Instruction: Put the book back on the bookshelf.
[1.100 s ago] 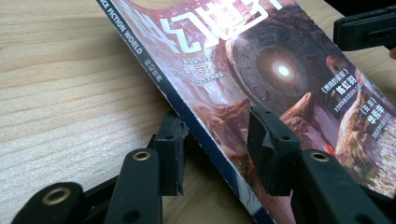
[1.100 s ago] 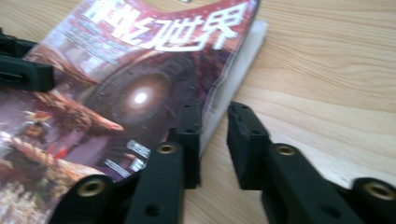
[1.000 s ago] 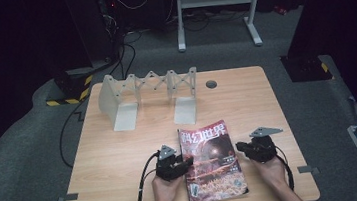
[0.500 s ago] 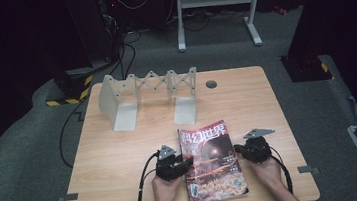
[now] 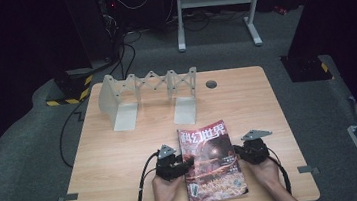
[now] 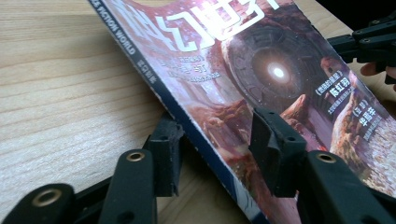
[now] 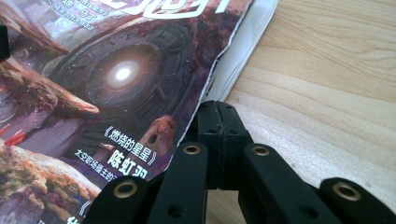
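Pinching the magazine (image 5: 212, 161) cover's right edge with the closed right gripper (image 7: 218, 116), left gripper (image 6: 219, 149) agape, just widening, astride its spine: next, lifting the cover open.

Magazine (image 6: 261, 84) slanting across the frame over pale desk (image 6: 60, 93); left gripper (image 6: 219, 149) at bottom, jaws just opening, straddling its spine edge.

Overhead light brightens the tabletop (image 5: 121, 151) against dark surroundings; glare washes the magazine (image 6: 224, 28) cover, its near edges blurred close up.
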`<state>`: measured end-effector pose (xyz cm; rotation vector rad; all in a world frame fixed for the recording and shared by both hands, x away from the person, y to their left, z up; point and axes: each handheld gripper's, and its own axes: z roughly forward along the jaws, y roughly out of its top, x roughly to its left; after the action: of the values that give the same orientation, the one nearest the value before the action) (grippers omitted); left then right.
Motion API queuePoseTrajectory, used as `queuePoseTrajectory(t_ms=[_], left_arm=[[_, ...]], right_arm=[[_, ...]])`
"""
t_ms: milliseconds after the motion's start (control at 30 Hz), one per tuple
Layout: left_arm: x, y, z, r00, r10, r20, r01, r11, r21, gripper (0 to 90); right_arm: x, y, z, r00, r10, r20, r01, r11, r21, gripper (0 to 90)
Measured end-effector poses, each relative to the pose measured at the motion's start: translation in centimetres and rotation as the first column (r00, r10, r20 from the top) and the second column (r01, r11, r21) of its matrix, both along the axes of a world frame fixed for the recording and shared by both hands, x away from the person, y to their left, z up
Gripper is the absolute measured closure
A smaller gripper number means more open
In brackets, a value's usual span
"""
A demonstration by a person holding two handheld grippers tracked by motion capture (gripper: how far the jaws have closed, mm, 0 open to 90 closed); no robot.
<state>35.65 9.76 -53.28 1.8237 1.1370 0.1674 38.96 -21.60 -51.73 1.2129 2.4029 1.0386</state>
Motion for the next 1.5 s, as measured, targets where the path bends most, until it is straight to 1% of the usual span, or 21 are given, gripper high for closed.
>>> queuePoseTrajectory(t_ms=[33,133,200,267,367,400,500,533,600,733,833,867,933,967,1033,1067,1133,1267,1367,1433,1500], left_arm=[[0.0,0.0,0.0,1.0000,-0.004,-0.001,0.004,1.0000,-0.003,52.1],[0.0,0.1,0.0,0.9999,-0.011,-0.006,0.011,0.9999,-0.012,48.8],[0.1,0.1,0.0,0.9998,-0.013,-0.011,0.013,0.9997,-0.020,46.7],[0.1,0.1,0.0,0.9998,-0.016,-0.015,0.015,0.9996,-0.023,46.0],[0.0,0.1,0.0,0.9996,-0.022,-0.016,0.022,0.9994,-0.027,45.3],[0.0,0.1,0.0,0.9996,-0.022,-0.016,0.022,0.9994,-0.027,44.1],[0.0,0.2,0.0,0.9987,-0.047,-0.022,0.046,0.9982,-0.038,39.2],[0.0,0.1,0.0,0.9986,-0.048,-0.021,0.047,0.9979,-0.044,36.7],[0.0,-0.1,0.0,0.9988,-0.047,-0.014,0.046,0.9983,-0.035,33.4],[0.0,-0.1,0.0,0.9988,-0.047,-0.015,0.046,0.9982,-0.038,31.5],[-0.1,-0.1,0.0,0.9988,-0.047,-0.015,0.046,0.9982,-0.037,30.7],[0.0,0.0,0.0,0.9988,-0.046,-0.017,0.045,0.9981,-0.041,30.4],[0.0,0.0,0.0,0.9989,-0.045,-0.016,0.044,0.9983,-0.039,30.2],[-0.1,-0.1,0.0,0.9990,-0.045,-0.008,0.044,0.9986,-0.028,30.2],[-0.1,-0.1,0.0,0.9991,-0.042,-0.005,0.042,0.9988,-0.024,30.3],[-0.1,-0.1,0.0,0.9991,-0.042,-0.008,0.041,0.9988,-0.028,30.4],[-0.1,-0.2,0.0,0.9992,-0.039,-0.009,0.038,0.9989,-0.028,30.4],[0.0,-0.1,0.1,0.9994,-0.027,-0.022,0.026,0.9992,-0.031,32.2],[0.0,0.0,0.1,0.9994,-0.020,-0.028,0.019,0.9991,-0.038,35.3],[0.1,0.1,0.1,0.9991,-0.012,-0.040,0.011,0.9991,-0.042,38.0],[0.2,0.1,0.1,0.9990,-0.004,-0.044,0.002,0.9992,-0.039,42.7]], right_arm=[[-0.1,0.1,0.0,1.0000,0.000,-0.006,0.000,1.000,0.006,89.7],[-0.1,0.4,-0.1,0.9997,0.024,0.009,-0.024,1.000,0.006,89.7],[-0.1,0.7,-0.1,0.9997,0.025,0.007,-0.026,1.000,0.011,89.7],[-0.1,0.9,-0.1,0.9994,0.033,0.014,-0.033,0.999,0.003,89.8],[-0.1,1.0,-0.1,0.9994,0.033,0.013,-0.034,0.999,0.004,89.8],[-0.1,1.0,-0.1,0.9993,0.034,0.014,-0.034,0.999,0.004,89.8],[-0.1,1.0,-0.2,0.9992,0.036,0.018,-0.036,0.999,0.005,89.8],[-0.1,1.1,-0.2,0.9993,0.035,0.015,-0.035,0.999,0.007,89.8],[-0.2,1.2,-0.2,0.9990,0.044,0.010,-0.044,0.999,0.017,89.7],[-0.4,2.0,-0.2,0.9970,0.075,0.021,-0.075,0.997,0.009,89.7],[-0.5,2.6,-0.2,0.9960,0.088,0.016,-0.088,0.996,0.009,89.8],[-0.5,2.8,-0.2,0.9957,0.091,0.022,-0.091,0.996,0.006,89.8],[-0.5,2.9,-0.2,0.9952,0.094,0.025,-0.094,0.996,0.001,89.7],[-0.5,3.1,-0.3,0.9952,0.095,0.025,-0.095,0.995,0.004,89.8],[-0.6,3.2,-0.3,0.9953,0.094,0.027,-0.094,0.996,0.007,89.8],[-0.6,3.2,-0.3,0.9945,0.099,0.032,-0.100,0.995,0.008,89.8],[-0.7,3.5,-0.4,0.9940,0.106,0.025,-0.107,0.994,0.019,89.8],[-0.8,4.0,-0.4,0.9934,0.110,0.032,-0.111,0.994,0.012,89.8],[-0.8,4.3,-0.4,0.9931,0.111,0.038,-0.111,0.994,0.007,89.8],[-0.8,4.3,-0.4,0.9929,0.111,0.041,-0.112,0.994,0.007,89.8],[-0.8,4.4,-0.4,0.9931,0.112,0.036,-0.112,0.994,0.003,89.8]])
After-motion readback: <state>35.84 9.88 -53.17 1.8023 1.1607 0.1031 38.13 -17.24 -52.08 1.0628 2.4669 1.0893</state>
